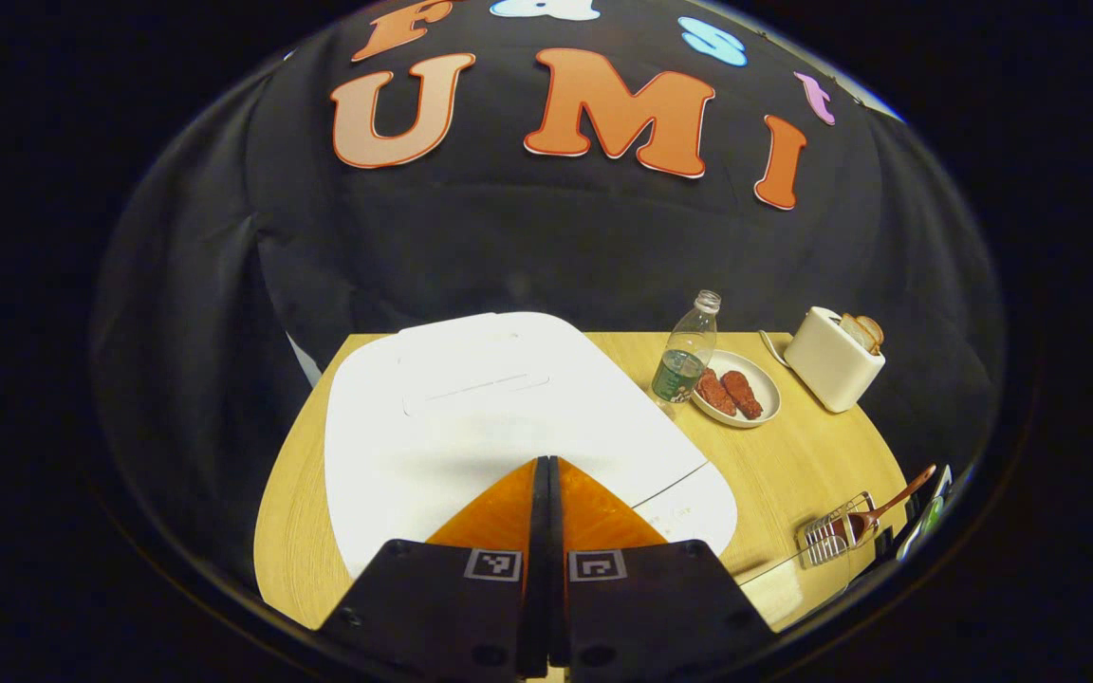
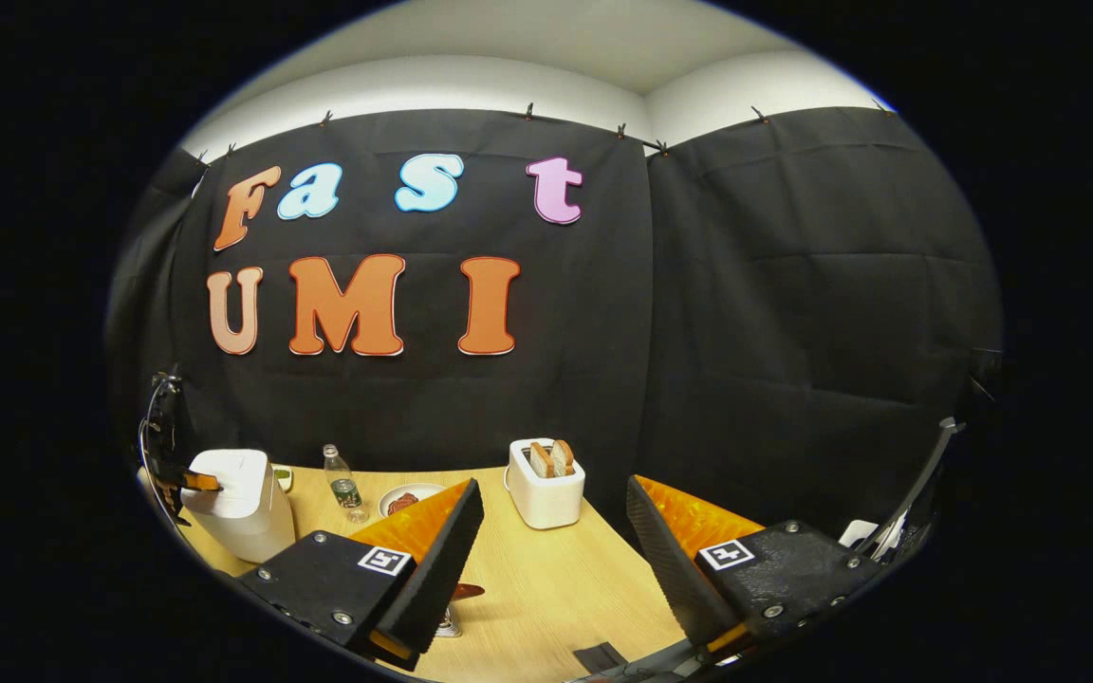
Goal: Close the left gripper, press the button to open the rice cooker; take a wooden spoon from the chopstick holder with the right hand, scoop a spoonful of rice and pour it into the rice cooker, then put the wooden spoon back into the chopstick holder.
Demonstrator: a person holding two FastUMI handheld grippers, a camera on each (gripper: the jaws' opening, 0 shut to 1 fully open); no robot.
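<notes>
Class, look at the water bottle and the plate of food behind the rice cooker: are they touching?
Cannot tell. In the left gripper view the water bottle overlaps the plate rim, hiding any gap; in the right gripper view both are too small.

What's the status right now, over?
Left gripper shut, over closed rice cooker. Right gripper open, empty. Wooden spoon in holder. Nothing in the way.

No readable text on any object. Square black-and-white marker tags on left gripper [image 1: 546, 465] finger bases, lower centre, and on right gripper [image 2: 554, 550] finger bases, bottom: patterns, not writing. Bottle [image 1: 686, 353] green label, right of centre: print too small. Rice cooker [image 1: 499, 417] front-edge markings: illegible.
</notes>
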